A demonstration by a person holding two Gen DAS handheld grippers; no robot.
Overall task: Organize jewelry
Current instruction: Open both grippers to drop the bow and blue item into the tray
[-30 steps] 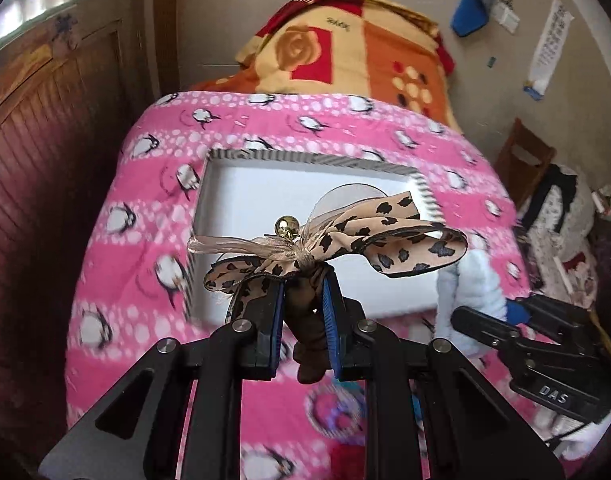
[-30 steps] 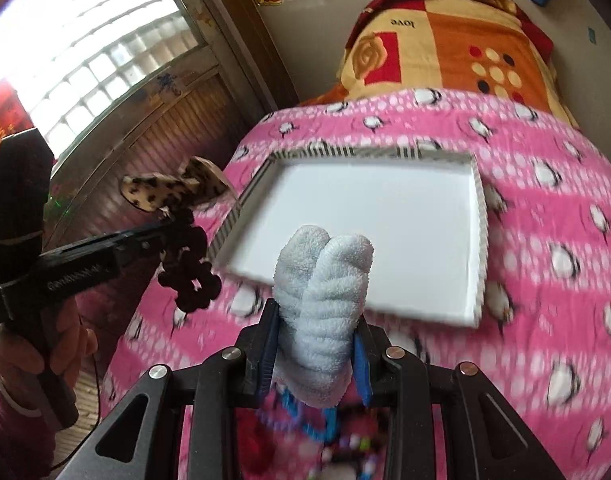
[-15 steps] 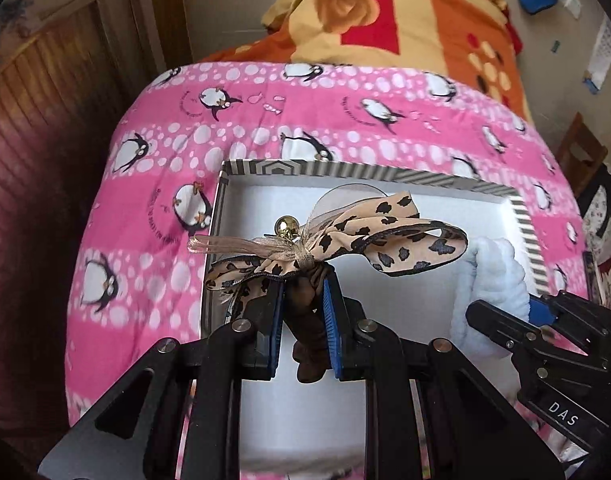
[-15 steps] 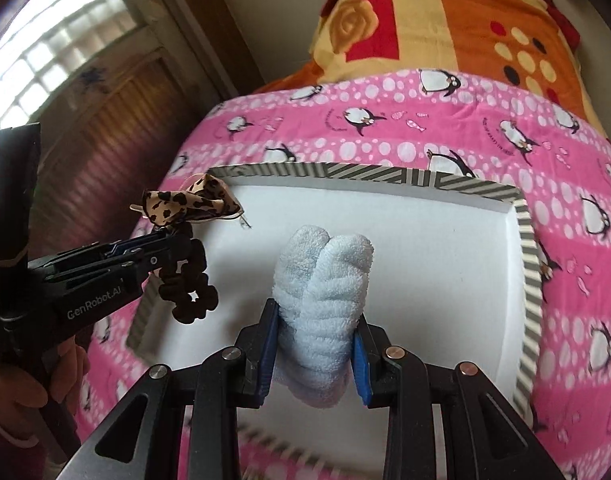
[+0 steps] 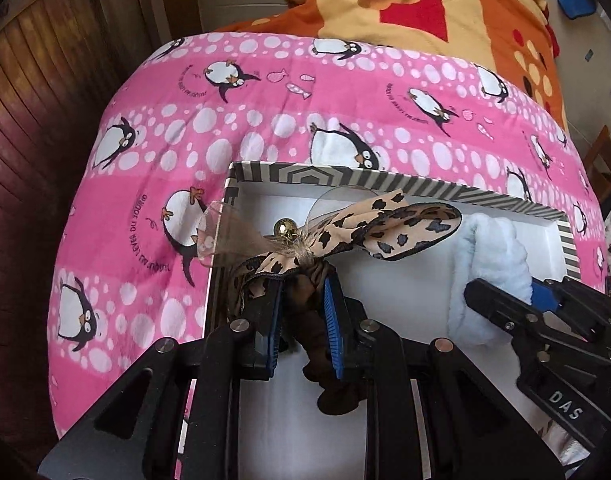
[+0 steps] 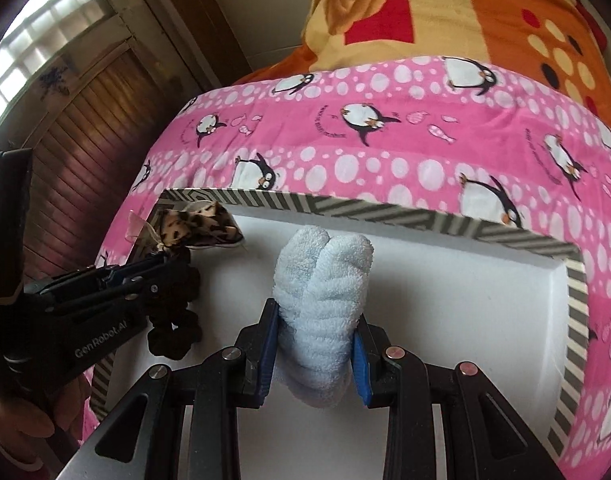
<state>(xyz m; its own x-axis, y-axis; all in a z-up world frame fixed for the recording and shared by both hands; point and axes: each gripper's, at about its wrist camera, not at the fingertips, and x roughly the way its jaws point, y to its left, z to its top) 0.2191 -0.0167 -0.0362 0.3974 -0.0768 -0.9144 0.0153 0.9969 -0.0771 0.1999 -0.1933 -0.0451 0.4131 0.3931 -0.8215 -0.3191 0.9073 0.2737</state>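
A shallow white box with a grey striped rim (image 5: 345, 178) (image 6: 385, 212) lies on the bed. My left gripper (image 5: 303, 284) holds a dark brown scrunchie with a leopard-print bow and a gold bell (image 5: 385, 228) over the box's left part. Its jaws are opening slightly, with the scrunchie between the pads. In the right wrist view the left gripper (image 6: 165, 260) hangs at the left, the brown scrunchie (image 6: 173, 332) dangling onto the box floor. My right gripper (image 6: 317, 312) is shut on a fluffy pale blue scrunchie (image 6: 321, 272) over the box's middle. It shows in the left wrist view as the right gripper (image 5: 505, 288).
The box rests on a pink penguin blanket (image 5: 265, 120). An orange and yellow quilt (image 6: 445, 12) is piled behind it. Dark wooden panelling (image 5: 33, 128) runs along the left of the bed. A person's hand (image 6: 21, 432) grips the left tool's handle.
Both grippers moved forward and down with their scrunchies, from in front of the box to over its white floor. The brown scrunchie now hangs down to the box floor.
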